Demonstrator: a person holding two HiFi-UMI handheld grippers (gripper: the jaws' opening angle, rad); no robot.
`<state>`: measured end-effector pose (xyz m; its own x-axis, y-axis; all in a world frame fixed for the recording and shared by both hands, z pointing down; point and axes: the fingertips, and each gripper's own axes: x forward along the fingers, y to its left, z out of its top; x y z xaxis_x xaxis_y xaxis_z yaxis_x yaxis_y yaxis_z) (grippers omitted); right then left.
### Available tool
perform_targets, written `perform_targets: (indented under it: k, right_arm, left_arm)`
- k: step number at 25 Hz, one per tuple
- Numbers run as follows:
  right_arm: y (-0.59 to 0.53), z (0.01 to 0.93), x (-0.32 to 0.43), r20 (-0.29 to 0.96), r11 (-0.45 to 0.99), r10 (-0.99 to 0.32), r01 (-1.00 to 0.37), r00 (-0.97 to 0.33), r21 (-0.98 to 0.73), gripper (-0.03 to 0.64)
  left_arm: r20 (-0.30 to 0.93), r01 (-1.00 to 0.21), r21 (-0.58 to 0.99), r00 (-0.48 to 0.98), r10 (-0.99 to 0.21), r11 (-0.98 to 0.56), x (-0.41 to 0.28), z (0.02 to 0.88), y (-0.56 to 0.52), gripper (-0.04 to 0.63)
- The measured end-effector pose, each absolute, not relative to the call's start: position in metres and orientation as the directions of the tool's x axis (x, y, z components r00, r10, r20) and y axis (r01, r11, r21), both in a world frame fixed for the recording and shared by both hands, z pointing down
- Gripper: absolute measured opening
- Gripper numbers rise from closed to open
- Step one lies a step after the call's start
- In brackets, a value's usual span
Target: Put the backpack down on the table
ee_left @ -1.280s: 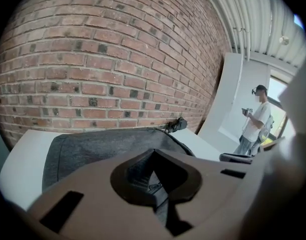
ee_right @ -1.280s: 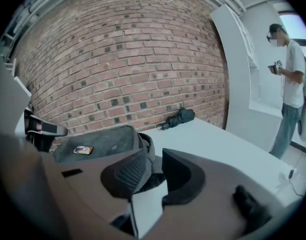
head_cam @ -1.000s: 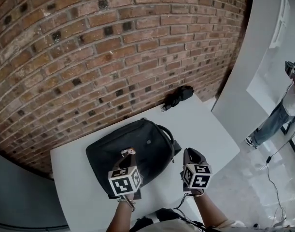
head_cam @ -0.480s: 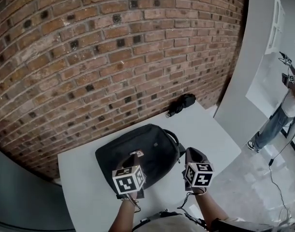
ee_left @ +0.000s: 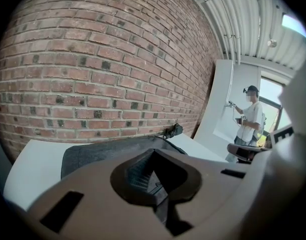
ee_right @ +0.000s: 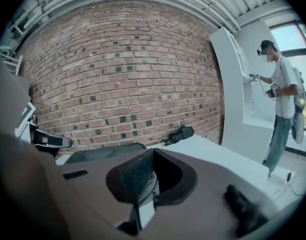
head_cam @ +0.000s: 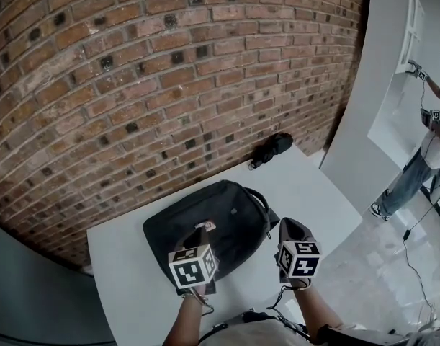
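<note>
the black fabric backpack lies flat on the white worktop, roughly in its middle, with its carry loop turned toward the far right side. our left tool hangs over the near part of the bag. its jaws are pressed together with nothing between them, and its own view shows the bag lying lower, beyond the tips. our right tool sits just beside the bag's right edge, over the worktop. its jaws have just been closing and now meet, pinching nothing. from above we cannot tell whether either tool touches the bag.

at the far corner of the worktop, well apart from the bag, a small black bundle rests close to the red-brown brick wall that runs along the worktop's far side. to the right, a white partition panel stands upright past the worktop's edge. beyond it a person in a white top and blue jeans stands on the glossy floor, one arm held out toward the white surface in front of them. a thin dark cable trails across the floor near their feet.
</note>
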<state>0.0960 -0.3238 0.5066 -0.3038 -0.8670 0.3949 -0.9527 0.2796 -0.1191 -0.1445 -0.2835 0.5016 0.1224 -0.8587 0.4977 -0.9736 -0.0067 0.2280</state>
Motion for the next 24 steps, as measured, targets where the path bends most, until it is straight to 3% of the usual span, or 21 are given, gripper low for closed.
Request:
perform_targets:
  k: [24]
  right_arm:
    - [-0.338, 0.515, 0.091, 0.424, 0.296, -0.849, -0.948, -0.317, -0.117, 0.031]
  left_arm:
    - [0.509, -0.980, 0.197, 0.123, -0.852, -0.023, -0.145, 0.505, -0.302, 0.011]
